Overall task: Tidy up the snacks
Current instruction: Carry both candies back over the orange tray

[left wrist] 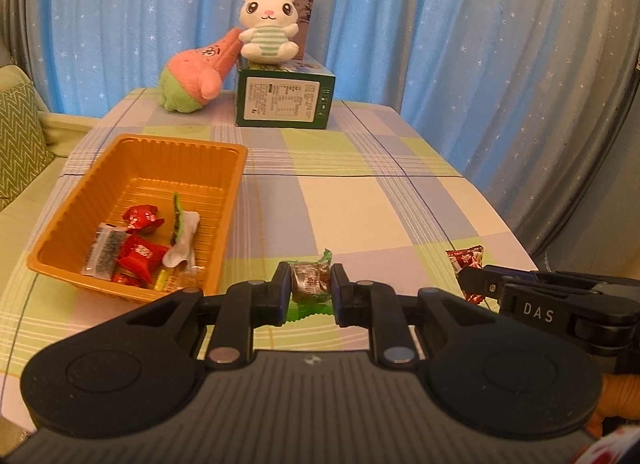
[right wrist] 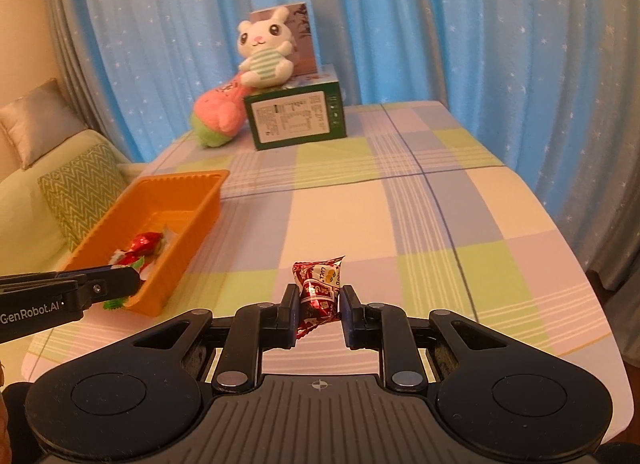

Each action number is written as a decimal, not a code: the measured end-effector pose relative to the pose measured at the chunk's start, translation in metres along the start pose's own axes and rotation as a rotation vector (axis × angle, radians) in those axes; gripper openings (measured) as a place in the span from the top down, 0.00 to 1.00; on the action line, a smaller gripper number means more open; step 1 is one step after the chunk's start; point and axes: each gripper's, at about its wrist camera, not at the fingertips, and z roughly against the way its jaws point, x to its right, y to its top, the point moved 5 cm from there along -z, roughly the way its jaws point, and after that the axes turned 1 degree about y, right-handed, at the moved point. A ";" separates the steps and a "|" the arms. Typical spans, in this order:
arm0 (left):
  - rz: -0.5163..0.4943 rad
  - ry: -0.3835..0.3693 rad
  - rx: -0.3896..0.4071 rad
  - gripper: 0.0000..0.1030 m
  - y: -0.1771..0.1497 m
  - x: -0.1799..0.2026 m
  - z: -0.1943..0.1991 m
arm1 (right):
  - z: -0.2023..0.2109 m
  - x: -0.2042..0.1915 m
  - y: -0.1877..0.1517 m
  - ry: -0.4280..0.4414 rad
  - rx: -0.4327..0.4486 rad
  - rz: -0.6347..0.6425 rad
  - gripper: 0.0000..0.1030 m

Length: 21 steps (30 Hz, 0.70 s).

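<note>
Orange tray (left wrist: 224, 191), checked pastel tablecloth (left wrist: 360, 199), starry blue curtain (left wrist: 400, 23).

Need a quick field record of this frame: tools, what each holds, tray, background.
left tool: shut on green-wrapped candy
right tool: shut on red snack packet
orange tray: on the table's left, several wrapped sweets inside
table: checked cloth
far end: green box, white plush rabbit on top, pink plush leaning beside it
</note>
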 end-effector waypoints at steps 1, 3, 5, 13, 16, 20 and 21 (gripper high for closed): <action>0.001 0.003 0.002 0.82 0.000 -0.002 0.002 | 0.000 -0.003 0.000 0.004 0.000 0.003 0.79; 0.005 0.008 0.005 0.82 0.001 -0.006 0.005 | 0.000 -0.008 0.001 0.012 -0.001 0.008 0.79; 0.009 0.014 0.008 0.82 0.002 -0.011 0.009 | 0.000 -0.013 0.002 0.019 -0.001 0.014 0.79; 0.032 0.044 0.021 0.82 0.005 -0.033 0.021 | -0.001 -0.033 0.007 0.050 0.000 0.047 0.79; 0.039 0.056 0.024 0.82 0.005 -0.041 0.026 | -0.002 -0.041 0.008 0.064 -0.003 0.059 0.79; 0.050 0.074 0.024 0.82 0.006 -0.053 0.029 | -0.005 -0.052 0.009 0.081 -0.002 0.075 0.79; 0.054 0.079 0.025 0.82 0.007 -0.056 0.030 | -0.006 -0.054 0.010 0.085 -0.004 0.079 0.79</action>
